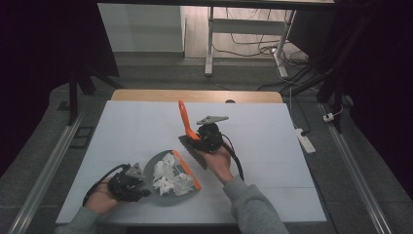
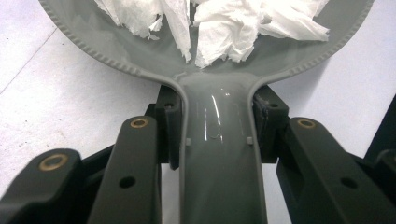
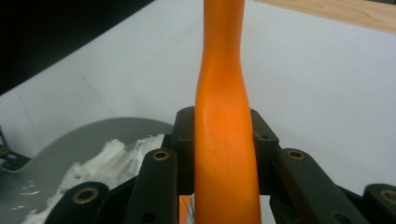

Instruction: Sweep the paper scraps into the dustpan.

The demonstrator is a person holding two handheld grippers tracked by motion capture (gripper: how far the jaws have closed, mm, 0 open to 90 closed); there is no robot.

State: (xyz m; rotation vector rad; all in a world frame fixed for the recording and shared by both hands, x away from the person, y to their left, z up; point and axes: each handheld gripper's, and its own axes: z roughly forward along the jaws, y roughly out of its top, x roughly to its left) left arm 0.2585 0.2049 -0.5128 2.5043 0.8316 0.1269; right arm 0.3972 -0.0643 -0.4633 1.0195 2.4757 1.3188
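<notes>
Lighting: overhead, even; white surface (image 1: 272,146) bright, surroundings beyond its edges dark. Shadows: soft, short. Glare: streaks on grey dustpan handle (image 2: 217,135). Focus: jaws blurred near the lens; high view grainy, soft.

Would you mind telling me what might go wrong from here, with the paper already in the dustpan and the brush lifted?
1. The crumpled paper is piled loosely toward the dustpan's open orange edge; tilting it that way could let pieces slide back onto the table.
2. The left gripper clamps only the narrow, glossy handle, so the pan might twist.
3. The brush, gripped by the right gripper, hangs close by and might knock the pan.
</notes>
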